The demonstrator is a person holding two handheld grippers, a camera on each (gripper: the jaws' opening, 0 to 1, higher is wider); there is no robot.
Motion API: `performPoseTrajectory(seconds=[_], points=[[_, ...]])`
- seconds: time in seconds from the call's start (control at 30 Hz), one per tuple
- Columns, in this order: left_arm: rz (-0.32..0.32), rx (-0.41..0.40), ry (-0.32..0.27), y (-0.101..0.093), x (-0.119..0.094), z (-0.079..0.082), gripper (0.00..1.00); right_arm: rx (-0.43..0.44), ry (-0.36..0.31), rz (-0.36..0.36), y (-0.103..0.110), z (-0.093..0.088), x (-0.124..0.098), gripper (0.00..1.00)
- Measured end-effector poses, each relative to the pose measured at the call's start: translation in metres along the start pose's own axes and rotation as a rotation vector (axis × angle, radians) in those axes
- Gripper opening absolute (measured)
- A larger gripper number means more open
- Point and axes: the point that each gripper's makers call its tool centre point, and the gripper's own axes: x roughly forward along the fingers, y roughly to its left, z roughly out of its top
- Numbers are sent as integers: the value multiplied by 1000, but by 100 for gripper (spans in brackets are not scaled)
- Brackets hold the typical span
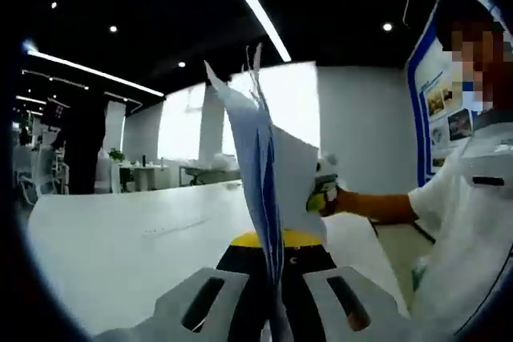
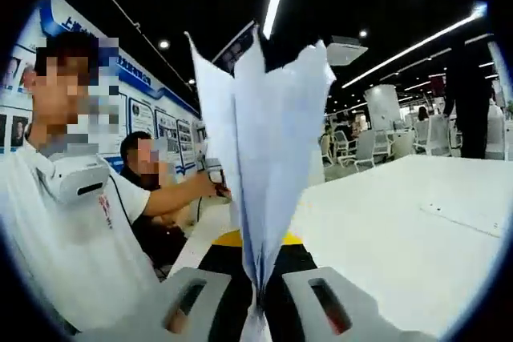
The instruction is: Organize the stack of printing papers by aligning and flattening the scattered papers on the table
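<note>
A stack of white printing papers [image 1: 264, 158] stands upright on edge above the white table [image 1: 120, 230], its sheets fanned apart at the top. My left gripper [image 1: 275, 278] is shut on the stack's lower edge. In the right gripper view the same papers [image 2: 264, 134] rise between the jaws, and my right gripper [image 2: 258, 282] is shut on them. The right gripper [image 1: 325, 190], held by a hand, shows past the papers in the left gripper view. Beyond the papers in the right gripper view, a hand holds the left gripper [image 2: 218, 186].
The person holding the grippers, in a white shirt [image 1: 473, 222], stands at the table's side. Another person [image 2: 144, 174] sits behind. A figure in dark clothes [image 2: 469, 94] stands at the far end. The table [image 2: 401, 222] stretches wide, with chairs [image 2: 365, 150] beyond it.
</note>
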Motion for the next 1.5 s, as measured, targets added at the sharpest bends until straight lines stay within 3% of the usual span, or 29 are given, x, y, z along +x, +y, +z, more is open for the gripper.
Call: performPoseTrajectory(seconds=[0.17, 0.23, 0.27, 0.43, 0.5, 0.53, 0.57, 0.63, 0.7, 0.8, 0.97, 1.07, 1.13, 1.2, 1.27, 1.3, 1.33, 1.43, 1.47, 1.5], points=[[55, -77, 19, 12, 2, -22, 6, 44, 8, -70, -16, -9, 7, 0], [91, -30, 43, 19, 2, -26, 6, 56, 6, -124, -24, -4, 7, 0], [102, -7, 49, 20, 4, -26, 6, 51, 8, -117, -23, -3, 8, 0], [114, 18, 56, 23, 6, -24, 6, 23, -11, -180, -24, 9, 7, 0], [107, -60, 70, 21, 4, -38, 8, 40, -80, -163, -22, 4, 11, 0], [113, -56, 75, 24, 3, -47, 10, 58, -115, -200, -30, -1, 11, 8], [141, -51, 94, 29, 1, -59, 15, 38, -128, -221, -35, -7, 11, 14], [137, -48, 88, 27, -1, -68, 16, 42, -126, -224, -38, -16, 14, 15], [107, -131, 28, 20, 1, -57, 15, 40, -119, -215, -39, -18, 18, 15], [109, -85, 38, 19, 4, -51, 6, 33, -132, -190, -38, -14, 23, 0], [148, -9, 21, 22, 6, -31, 8, -7, -159, -217, -34, 14, 21, 0], [172, -25, 20, 32, 1, -26, 37, -13, -197, -210, -27, 25, 15, 4], [151, -66, 42, 29, -2, -35, 24, 29, -200, -205, -30, 16, 13, 12], [151, -69, 34, 31, -1, -37, 27, 40, -174, -213, -35, 2, 14, 11], [155, -66, 9, 31, 1, -33, 25, 27, -196, -203, -35, 1, 15, 7], [152, -45, -1, 29, 2, -29, 18, 25, -193, -196, -34, 2, 16, 0], [139, 2, -15, 26, 3, -24, 6, 11, -190, -185, -29, 6, 17, 0], [161, 41, -28, 25, 6, -10, 7, -41, -191, -199, -25, 25, 17, 0], [174, 54, -36, 25, 7, -4, 12, -62, -192, -207, -23, 34, 17, 0], [182, 46, -40, 25, 6, 3, 24, -82, -213, -213, -21, 46, 15, 3]])
